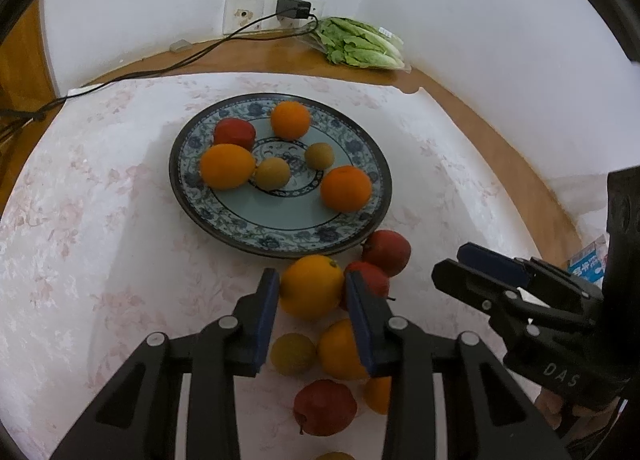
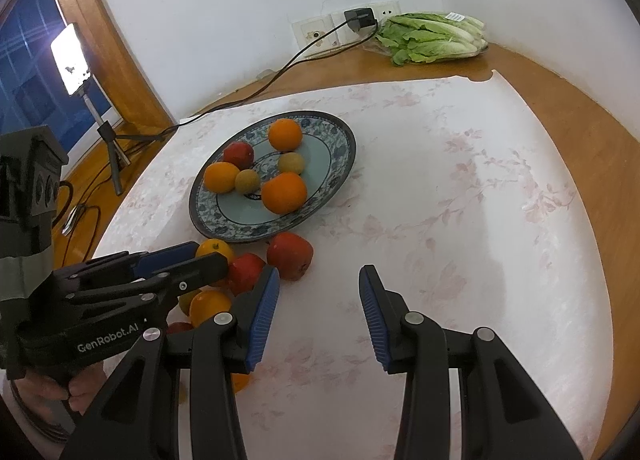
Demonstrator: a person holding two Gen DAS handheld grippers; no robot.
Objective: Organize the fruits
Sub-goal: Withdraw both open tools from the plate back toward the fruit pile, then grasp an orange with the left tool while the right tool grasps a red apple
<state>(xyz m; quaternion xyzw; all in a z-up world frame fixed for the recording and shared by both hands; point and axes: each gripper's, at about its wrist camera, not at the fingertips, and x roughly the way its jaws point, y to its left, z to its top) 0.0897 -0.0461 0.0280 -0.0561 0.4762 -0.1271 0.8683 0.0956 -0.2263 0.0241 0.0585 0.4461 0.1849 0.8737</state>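
Your left gripper (image 1: 312, 292) clamps an orange (image 1: 310, 286) just off the plate (image 1: 240, 225), hiding the apple (image 1: 370, 278) behind it. Your right gripper (image 2: 319, 302) is spread apart, empty.

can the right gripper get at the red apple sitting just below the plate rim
Probably yes. The right gripper is open over bare cloth, and the red apple lies just ahead to its left with nothing between them. The left gripper is busy at the orange beside it.
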